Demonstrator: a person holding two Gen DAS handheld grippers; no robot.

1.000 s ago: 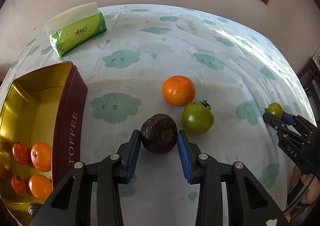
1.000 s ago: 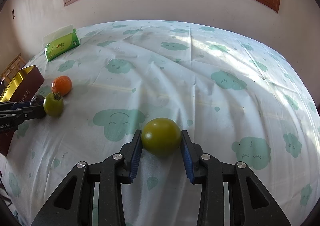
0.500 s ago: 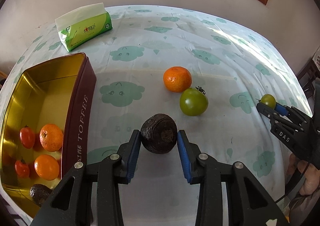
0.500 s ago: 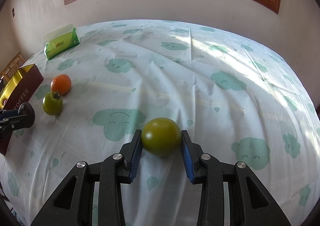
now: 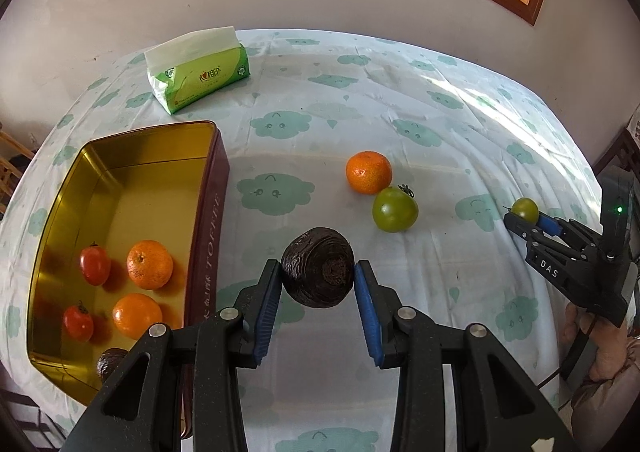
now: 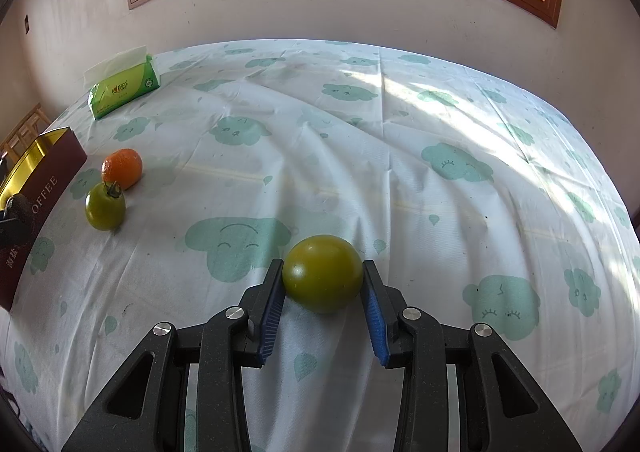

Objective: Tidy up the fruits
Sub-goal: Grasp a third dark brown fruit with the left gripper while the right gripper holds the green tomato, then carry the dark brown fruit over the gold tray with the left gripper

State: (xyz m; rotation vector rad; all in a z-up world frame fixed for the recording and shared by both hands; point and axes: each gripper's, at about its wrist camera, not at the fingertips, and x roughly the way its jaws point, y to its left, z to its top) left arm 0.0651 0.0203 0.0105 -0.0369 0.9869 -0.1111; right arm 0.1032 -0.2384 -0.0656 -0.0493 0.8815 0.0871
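Left wrist view, from left to right: a gold-lined toffee tin [image 5: 120,187] sits open on the tabletop [image 5: 320,111], which is covered in a cloud-print cloth. Inside the tin lie two red tomatoes [image 5: 95,265], two oranges [image 5: 149,264] and, at its near edge, a dark wrinkled fruit partly hidden behind the gripper frame. Beyond the tin rests a green tissue pack [image 5: 200,69]. At centre, the left hand-held gripper [image 5: 318,284] pinches a dark wrinkled passion fruit [image 5: 318,272] between its blue pads, raised clear of the cloth and just right of the tin's wall. Further right, a loose orange [image 5: 368,177] and a green tomato with a stem [image 5: 395,209] lie touching each other on the cloth. At the far right edge, the right hand-held gripper [image 5: 532,216] grips a smaller green tomato [image 5: 525,210], with a hand [image 5: 608,348] behind it.

Right wrist view, left to right: the tin's maroon wall [image 6: 44,187], the stemmed green tomato [image 6: 105,206] and orange [image 6: 122,168] side by side, then the right hand-held gripper [image 6: 323,288] with both pads pressed on the smooth green tomato [image 6: 322,272], low over the cloth.
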